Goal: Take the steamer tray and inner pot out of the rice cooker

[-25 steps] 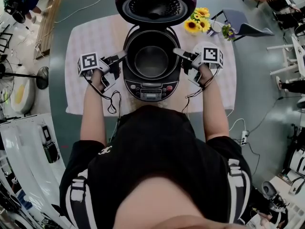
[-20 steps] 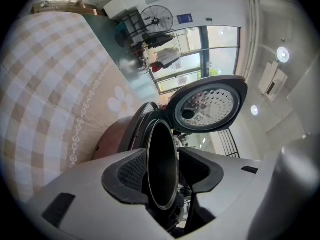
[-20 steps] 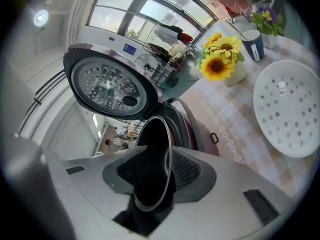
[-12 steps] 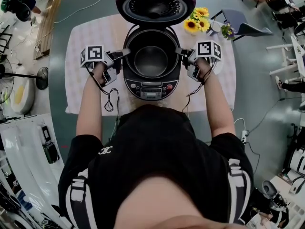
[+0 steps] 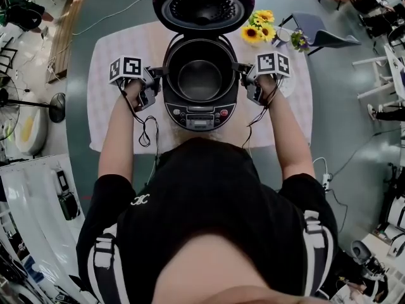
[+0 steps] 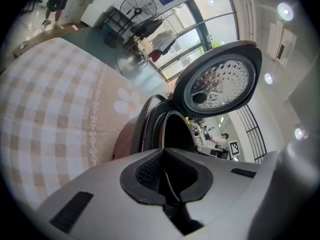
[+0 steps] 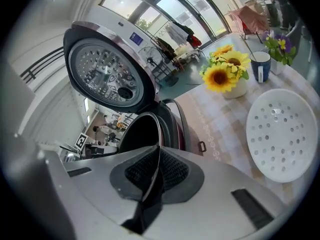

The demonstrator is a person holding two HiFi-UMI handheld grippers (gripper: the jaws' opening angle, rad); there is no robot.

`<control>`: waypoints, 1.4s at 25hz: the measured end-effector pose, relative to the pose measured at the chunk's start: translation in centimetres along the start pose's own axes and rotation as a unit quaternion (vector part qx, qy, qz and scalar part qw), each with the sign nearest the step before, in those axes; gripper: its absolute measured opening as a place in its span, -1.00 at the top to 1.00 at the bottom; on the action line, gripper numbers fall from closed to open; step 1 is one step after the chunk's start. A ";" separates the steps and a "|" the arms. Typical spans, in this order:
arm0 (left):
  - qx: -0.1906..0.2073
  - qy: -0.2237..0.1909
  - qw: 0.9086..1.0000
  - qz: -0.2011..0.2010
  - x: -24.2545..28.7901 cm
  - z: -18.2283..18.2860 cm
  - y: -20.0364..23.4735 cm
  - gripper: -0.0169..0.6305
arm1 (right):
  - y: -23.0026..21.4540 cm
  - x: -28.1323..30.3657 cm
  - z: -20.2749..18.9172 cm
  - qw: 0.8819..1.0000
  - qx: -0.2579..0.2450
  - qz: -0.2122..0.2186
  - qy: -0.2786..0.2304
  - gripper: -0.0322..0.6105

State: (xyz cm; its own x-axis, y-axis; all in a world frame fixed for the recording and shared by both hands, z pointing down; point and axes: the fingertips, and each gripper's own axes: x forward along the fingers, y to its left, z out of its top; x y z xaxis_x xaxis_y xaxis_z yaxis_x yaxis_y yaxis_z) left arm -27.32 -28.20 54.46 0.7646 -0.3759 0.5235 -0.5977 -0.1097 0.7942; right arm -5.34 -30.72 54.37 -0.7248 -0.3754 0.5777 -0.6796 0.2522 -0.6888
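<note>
The rice cooker (image 5: 201, 116) stands on the checked cloth with its lid (image 5: 204, 5) swung up. The dark inner pot (image 5: 200, 80) sits inside it. My left gripper (image 5: 159, 72) is at the pot's left rim and my right gripper (image 5: 242, 68) at its right rim. Both sets of jaws have just been closing. In the left gripper view the pads (image 6: 150, 171) pinch the pot's thin metal rim (image 6: 161, 129). The right gripper view shows the same rim (image 7: 159, 134) between the right pads (image 7: 172, 171). The white perforated steamer tray (image 7: 284, 134) lies on the cloth to the right of the cooker.
A pot of sunflowers (image 5: 261, 25) and a blue-and-white cup (image 7: 260, 65) stand at the table's back right. The checked tablecloth (image 5: 114, 125) covers the table around the cooker. Cables hang from both grippers toward the front edge.
Both grippers have moved inward from beside the cooker to the inner pot's rim. Their jaws went from wide apart to shut on the rim.
</note>
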 end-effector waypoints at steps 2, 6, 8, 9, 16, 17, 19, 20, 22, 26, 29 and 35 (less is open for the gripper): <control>-0.010 -0.004 1.000 -0.010 0.0 0.0 0.1 0.92 | -0.2 0.1 0.0 1.000 0.008 0.004 0.006 0.86; -0.036 -0.027 0.999 -0.027 -0.5 0.0 -0.1 0.93 | -0.2 0.3 -0.1 1.000 0.021 -0.007 0.007 0.87; -0.040 -0.041 0.997 -0.045 -1.0 0.3 -1.0 0.92 | -0.2 0.0 -0.2 0.999 0.039 0.002 0.006 0.87; -0.038 -0.045 0.997 -0.055 -1.4 0.5 -1.7 0.92 | 0.0 -0.4 -0.1 0.999 0.050 0.015 0.003 0.87; -0.014 -0.061 0.993 -0.101 -4.1 1.3 -5.7 0.92 | 4.6 -4.7 2.3 0.996 0.022 0.076 -0.046 0.87; -0.012 -0.065 0.992 -0.108 -4.6 1.3 -6.3 0.92 | 5.2 -5.4 2.6 0.995 0.012 0.084 -0.053 0.87; -0.006 -0.071 0.990 -0.121 -5.4 1.2 -7.6 0.92 | 6.4 -6.9 3.1 0.992 -0.005 0.105 -0.069 0.87; -0.001 -0.074 0.989 -0.131 -5.8 1.1 -8.2 0.92 | 7.0 -7.6 3.2 0.990 -0.013 0.116 -0.076 0.87; 0.009 -0.076 0.984 -0.160 -6.6 0.9 -9.7 0.92 | 8.3 -8.9 3.0 0.986 -0.017 0.143 -0.089 0.87; 0.018 -0.082 0.975 -0.203 -8.1 0.4 -12.8 0.92 | 11.0 -11.8 2.8 0.973 -0.002 0.197 -0.118 0.86; 0.025 -0.092 0.970 -0.223 -8.8 0.3 -14.7 0.92 | 11.9 -13.3 2.8 0.969 -0.001 0.207 -0.136 0.86; 0.048 -0.095 0.963 -0.248 -9.3 0.1 -18.1 0.92 | 12.8 -16.5 3.0 0.963 -0.014 0.217 -0.158 0.86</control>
State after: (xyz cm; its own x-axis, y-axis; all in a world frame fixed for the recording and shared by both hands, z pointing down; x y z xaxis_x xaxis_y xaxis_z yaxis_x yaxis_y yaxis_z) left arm -23.67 -22.84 35.18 0.9094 -0.4156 0.0153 -0.1978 -0.3999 0.8950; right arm -1.73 -24.00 34.72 -0.8738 -0.4808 0.0729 -0.3266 0.4690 -0.8206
